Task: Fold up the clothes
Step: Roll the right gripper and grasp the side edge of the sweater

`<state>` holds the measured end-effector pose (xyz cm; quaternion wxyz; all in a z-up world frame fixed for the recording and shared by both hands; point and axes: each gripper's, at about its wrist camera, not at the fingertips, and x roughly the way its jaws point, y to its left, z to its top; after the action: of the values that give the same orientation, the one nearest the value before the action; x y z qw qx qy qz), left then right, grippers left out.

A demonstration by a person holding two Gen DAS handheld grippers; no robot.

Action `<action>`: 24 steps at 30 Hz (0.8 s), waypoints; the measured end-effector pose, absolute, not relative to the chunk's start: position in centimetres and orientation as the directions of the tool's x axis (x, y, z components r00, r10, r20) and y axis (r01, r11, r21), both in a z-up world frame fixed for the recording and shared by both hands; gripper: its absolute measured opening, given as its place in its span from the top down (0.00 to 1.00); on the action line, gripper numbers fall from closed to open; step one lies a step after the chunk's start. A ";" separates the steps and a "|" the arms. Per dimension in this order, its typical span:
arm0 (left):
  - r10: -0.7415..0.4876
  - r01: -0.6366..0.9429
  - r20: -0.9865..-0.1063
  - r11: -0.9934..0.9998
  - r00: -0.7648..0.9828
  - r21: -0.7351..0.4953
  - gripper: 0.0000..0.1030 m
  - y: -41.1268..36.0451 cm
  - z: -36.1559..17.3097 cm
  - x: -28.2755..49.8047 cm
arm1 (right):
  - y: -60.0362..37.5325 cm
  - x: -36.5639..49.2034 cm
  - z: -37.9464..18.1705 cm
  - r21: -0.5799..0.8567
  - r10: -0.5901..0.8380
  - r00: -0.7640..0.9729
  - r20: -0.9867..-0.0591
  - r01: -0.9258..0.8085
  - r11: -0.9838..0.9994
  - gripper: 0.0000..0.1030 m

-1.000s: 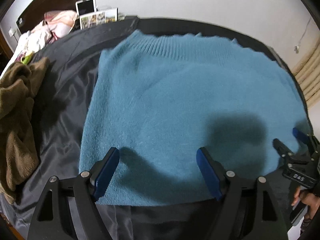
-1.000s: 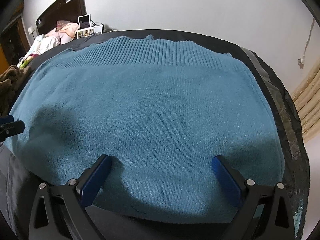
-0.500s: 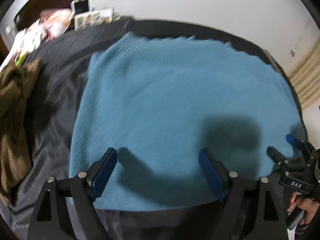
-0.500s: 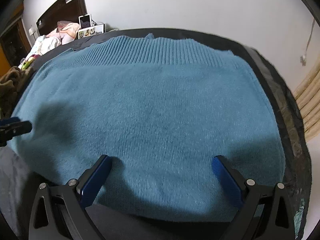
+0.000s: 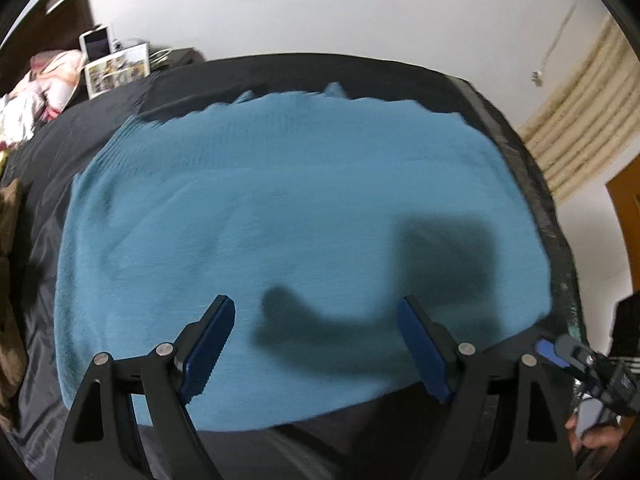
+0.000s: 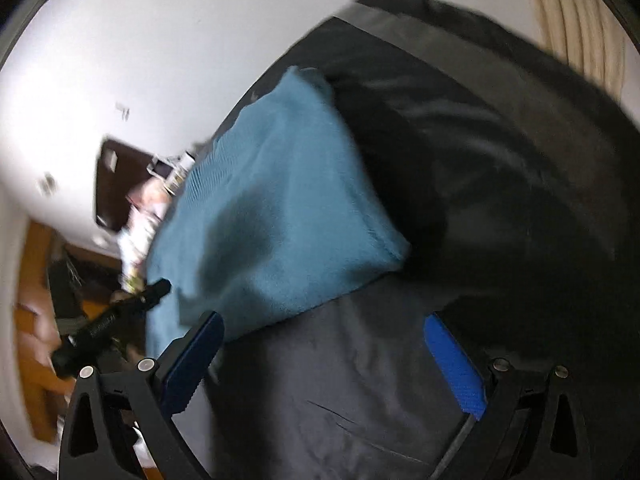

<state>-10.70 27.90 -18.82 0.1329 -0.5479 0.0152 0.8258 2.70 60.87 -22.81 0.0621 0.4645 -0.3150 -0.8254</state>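
A teal knitted sweater (image 5: 288,216) lies flat and folded on a dark sheet (image 5: 400,76). My left gripper (image 5: 316,320) is open above the sweater's near edge and holds nothing. My right gripper (image 6: 320,344) is open and empty over bare dark sheet (image 6: 360,380), rolled to the side, just past the sweater's near right corner (image 6: 280,216). The right gripper also shows at the lower right of the left wrist view (image 5: 560,350), off the sweater's right edge. The left gripper shows in the right wrist view (image 6: 152,292) at the left.
A brown garment (image 5: 10,280) lies bunched at the left of the sheet. A picture frame (image 5: 118,68), a tablet (image 5: 98,44) and pink bedding (image 5: 48,80) stand at the far left. A white wall (image 5: 320,8) runs behind; a beige curtain (image 5: 580,120) hangs right.
My right gripper has swung off the sweater to its right corner and rolled sideways. My left gripper has shifted right along the near edge. Both stay open.
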 end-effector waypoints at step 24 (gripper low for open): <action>0.275 -0.348 -0.911 -0.923 -0.306 -0.162 0.16 37.5 -15.6 -14.3 | 65.1 -0.2 -24.6 0.777 -0.533 -0.620 -0.576 -0.214 -0.592 0.48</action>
<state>-14.31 37.53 -15.58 0.1931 -0.5564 0.0328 0.8075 -0.17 65.06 -24.56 0.1016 0.4240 -0.4403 -0.7848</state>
